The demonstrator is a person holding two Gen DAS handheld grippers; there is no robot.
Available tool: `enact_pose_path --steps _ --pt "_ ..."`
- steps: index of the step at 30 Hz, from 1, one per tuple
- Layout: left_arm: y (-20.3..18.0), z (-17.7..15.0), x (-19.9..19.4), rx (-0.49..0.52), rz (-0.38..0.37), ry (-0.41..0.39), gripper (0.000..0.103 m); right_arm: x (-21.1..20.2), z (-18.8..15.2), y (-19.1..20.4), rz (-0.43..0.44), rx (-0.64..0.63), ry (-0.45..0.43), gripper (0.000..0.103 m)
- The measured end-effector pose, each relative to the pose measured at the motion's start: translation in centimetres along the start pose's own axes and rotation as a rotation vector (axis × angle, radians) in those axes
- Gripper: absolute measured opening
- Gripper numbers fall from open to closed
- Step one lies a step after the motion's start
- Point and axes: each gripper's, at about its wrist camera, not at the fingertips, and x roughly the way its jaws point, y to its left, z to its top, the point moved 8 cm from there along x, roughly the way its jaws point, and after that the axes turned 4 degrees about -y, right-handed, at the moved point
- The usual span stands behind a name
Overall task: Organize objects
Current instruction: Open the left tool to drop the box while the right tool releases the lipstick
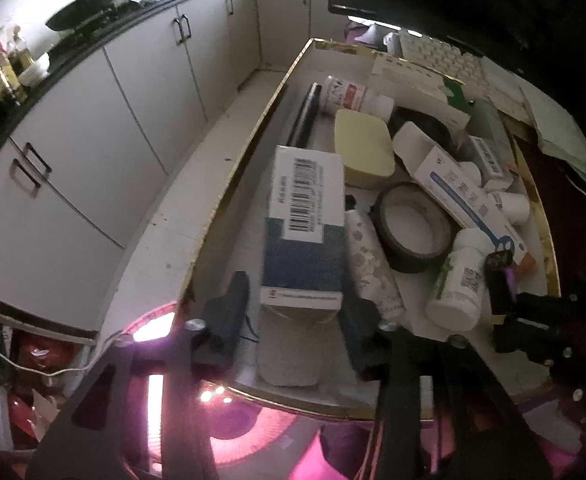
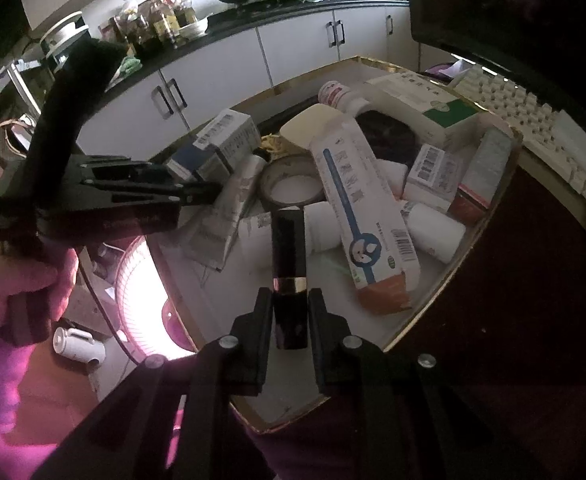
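A white tray with a gold rim (image 1: 253, 128) (image 2: 433, 312) holds many items. My left gripper (image 1: 293, 304) is shut on a blue and white medicine box (image 1: 305, 224), also seen in the right wrist view (image 2: 217, 144). My right gripper (image 2: 290, 312) is shut on a black lipstick tube with a gold band (image 2: 289, 264), held over the tray's near side; the tube also shows in the left wrist view (image 1: 501, 280). The left gripper appears at the left of the right wrist view (image 2: 197, 192).
In the tray lie a roll of dark tape (image 1: 413, 228), a cream case (image 1: 363, 148), a long white and blue box (image 2: 361, 216), white bottles (image 1: 459, 280) and a floral tube (image 1: 373, 260). A keyboard (image 2: 525, 120) lies beyond. A glowing heater (image 2: 141, 300) stands below. Kitchen cabinets (image 1: 133, 100) lie behind.
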Motion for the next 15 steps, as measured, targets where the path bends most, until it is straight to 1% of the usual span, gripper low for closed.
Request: enact_pose_path --steps 1,4,5,7,8,9,13,14,15 --pt "0.0 0.0 -0.2 -0.003 0.0 -0.007 0.058 -0.1 0.0 0.0 -0.002 0.001 -0.005 0.017" --pt "-0.4 0.1 -0.7 -0.024 -0.042 -0.021 0.073 -0.8 0.3 0.0 0.001 0.004 -0.03 0.017" --pt "-0.6 0.1 -0.8 -0.023 -0.042 -0.026 0.075 -1.0 0.4 0.1 0.005 0.004 -0.038 0.018" --pt "-0.8 0.2 -1.1 -0.01 -0.026 -0.042 0.082 -1.5 0.6 0.2 0.004 0.005 -0.051 0.03" --pt "-0.9 0.4 -1.3 -0.007 -0.021 -0.051 0.082 -1.8 0.7 0.1 0.001 0.008 -0.064 0.045" --pt "-1.0 0.5 -1.5 -0.008 -0.012 -0.065 0.082 -2.0 0.8 0.2 -0.003 0.007 -0.074 0.055" --pt "-1.1 0.9 -2.4 -0.004 0.035 -0.123 0.082 -3.5 0.9 0.1 -0.019 0.002 -0.114 0.058" --pt "-1.1 0.8 -2.9 -0.008 0.043 -0.142 0.082 -4.0 0.8 0.2 -0.022 -0.001 -0.128 0.067" --pt "-1.0 0.7 -3.1 -0.018 0.052 -0.156 0.082 -4.5 0.8 0.1 -0.026 -0.004 -0.142 0.081"
